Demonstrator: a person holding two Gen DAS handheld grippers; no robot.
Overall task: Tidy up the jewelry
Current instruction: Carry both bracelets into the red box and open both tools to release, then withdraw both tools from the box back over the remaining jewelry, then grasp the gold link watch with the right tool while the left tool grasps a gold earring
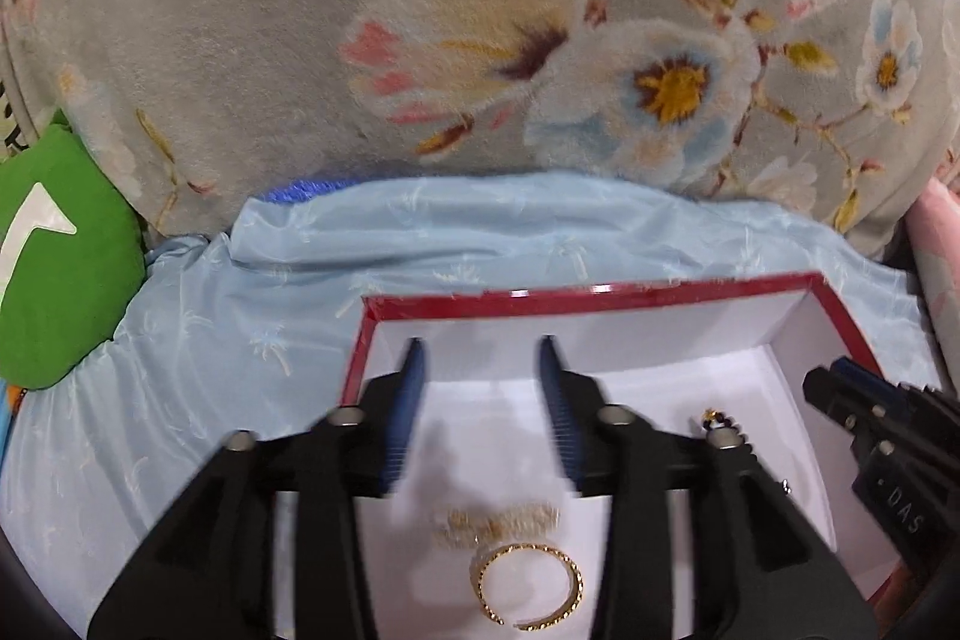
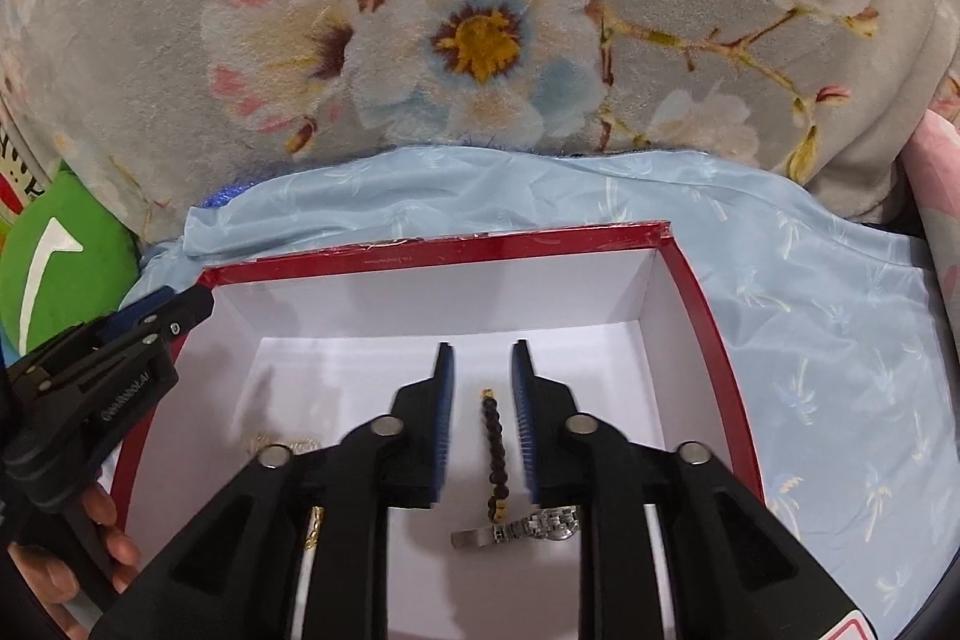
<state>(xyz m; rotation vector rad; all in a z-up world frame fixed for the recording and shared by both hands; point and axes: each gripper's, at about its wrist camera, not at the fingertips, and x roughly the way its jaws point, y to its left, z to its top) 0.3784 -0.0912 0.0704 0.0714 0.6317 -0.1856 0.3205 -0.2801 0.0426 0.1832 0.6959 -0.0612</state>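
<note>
L gripper (image 1: 480,358) jaws wide over red box (image 1: 600,293), R gripper (image 2: 480,358) narrower, both empty, angled down

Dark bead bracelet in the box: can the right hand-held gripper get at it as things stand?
Probably yes. The right hand-held gripper is open, and the dark bead bracelet lies uncovered between its fingers on the box floor, nothing over it.

Both wrist views look closely down into 1 shared red box (image 1: 600,295).
</note>
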